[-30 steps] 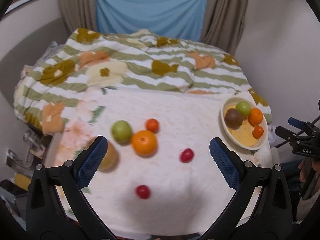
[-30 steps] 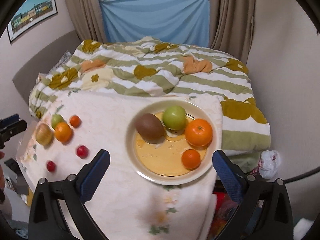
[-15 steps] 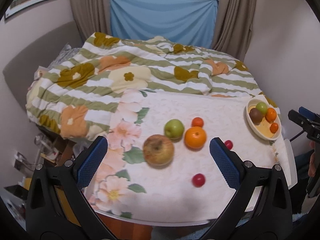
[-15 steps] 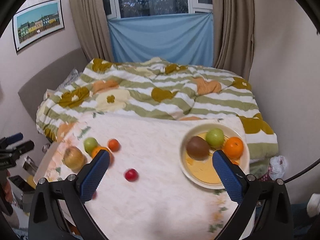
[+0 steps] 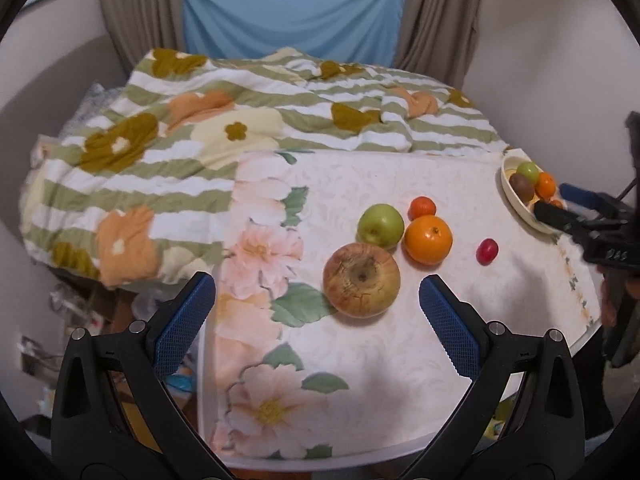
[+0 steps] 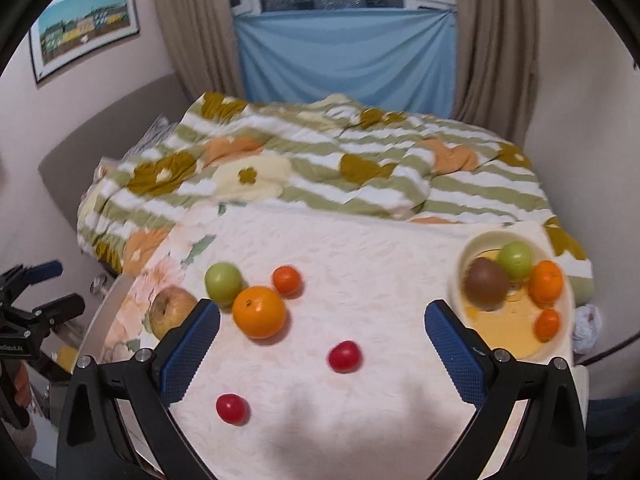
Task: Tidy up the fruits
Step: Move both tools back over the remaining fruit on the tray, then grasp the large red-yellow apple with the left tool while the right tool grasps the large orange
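- left gripper (image 5: 316, 304) spread wide, nothing between the blue pads, held over the near left part of the table (image 5: 360, 380)
- right gripper (image 6: 322, 332) also spread wide and empty, over the table's near middle
- table covered with a pale cloth, flower print on its left side; striped floral duvet (image 5: 240, 120) on the bed behind it
- loose fruit on the cloth: big yellowish-brown apple (image 5: 361, 285) nearest the left gripper, lying with its stem pit facing up
- green apple (image 5: 380, 225) just behind it, touching or nearly touching
- large orange (image 5: 428, 239) just right of the green apple, small tangerine (image 5: 422, 207) right behind it
- red cherry tomato (image 5: 487, 251) alone, right of the orange; second red tomato (image 6: 231, 408) closer to the near edge, seen only in right view
- cream bowl (image 6: 480, 240) at the far right of the table, holding a kiwi (image 6: 486, 283), a green apple, an orange and a small tangerine
- right view slightly blurred
- blue cloth (image 6: 348, 56) hangs over the lower window, curtains at both sides, framed picture (image 6: 86, 24) on the left wall
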